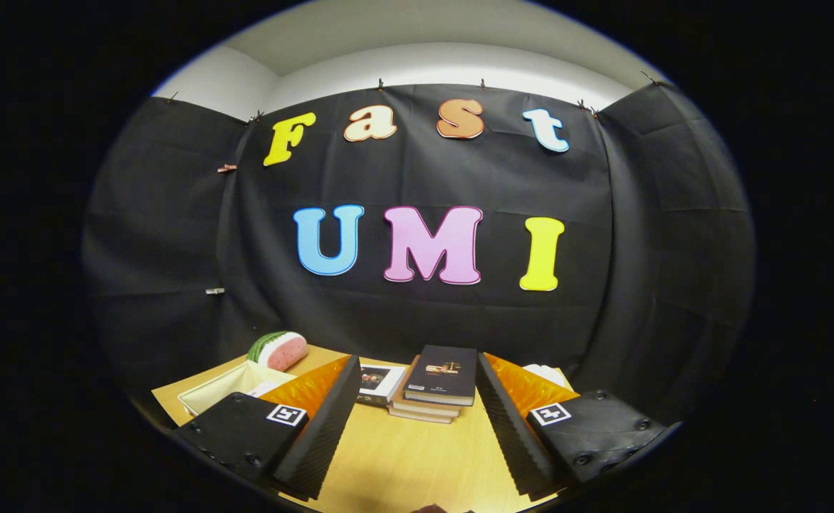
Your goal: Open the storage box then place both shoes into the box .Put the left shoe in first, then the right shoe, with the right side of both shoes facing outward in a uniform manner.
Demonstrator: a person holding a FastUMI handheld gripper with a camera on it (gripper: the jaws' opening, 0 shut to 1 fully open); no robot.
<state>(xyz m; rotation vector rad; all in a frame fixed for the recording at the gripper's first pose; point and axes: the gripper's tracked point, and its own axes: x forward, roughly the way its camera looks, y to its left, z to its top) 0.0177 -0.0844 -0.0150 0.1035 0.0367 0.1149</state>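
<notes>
While the tongs (417,427) stand spread over bare tabletop (402,463) at lower centre, pinching nothing, progress cannot be judged. A book stack (434,388) lies beyond them; whether the pale tray (221,392) at lower left is the storage box is unclear.

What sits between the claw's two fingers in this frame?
In the gripper view, the open claw has only bare wooden table between its fingers; a stack of books lies just beyond them, untouched.

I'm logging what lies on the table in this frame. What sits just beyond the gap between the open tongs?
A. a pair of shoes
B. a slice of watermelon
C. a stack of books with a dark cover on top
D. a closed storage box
C: a stack of books, dark cover on top, lies on the wooden table just beyond the open, empty tongs.
</notes>
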